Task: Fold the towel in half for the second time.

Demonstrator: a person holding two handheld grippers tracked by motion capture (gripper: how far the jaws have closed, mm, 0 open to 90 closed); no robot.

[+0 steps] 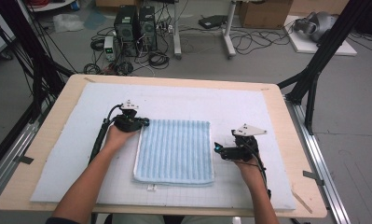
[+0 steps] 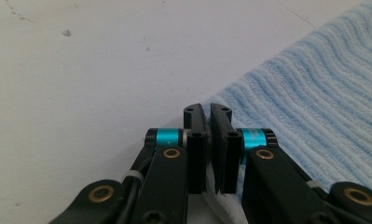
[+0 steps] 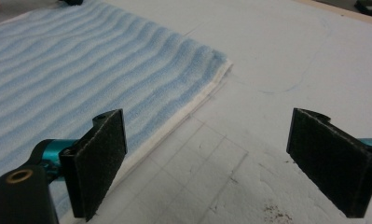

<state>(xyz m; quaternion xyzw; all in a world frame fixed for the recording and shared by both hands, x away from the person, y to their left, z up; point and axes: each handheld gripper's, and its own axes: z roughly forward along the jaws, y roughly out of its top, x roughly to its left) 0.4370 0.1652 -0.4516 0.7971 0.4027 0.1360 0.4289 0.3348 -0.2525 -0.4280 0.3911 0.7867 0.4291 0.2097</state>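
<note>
Both grippers are flanking our folded blue towel (image 1: 174, 151): left gripper (image 2: 210, 135) is pinching its edge, though the pinched cloth is barely showing; right gripper (image 3: 211, 158) is gaping, straddling its border.

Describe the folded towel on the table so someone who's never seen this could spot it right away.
On the wooden table lies a white foam mat. At its middle, between the left gripper and the right gripper, lies the towel: a light blue, ribbed, folded square with a white edge, the sole cloth there.
</note>
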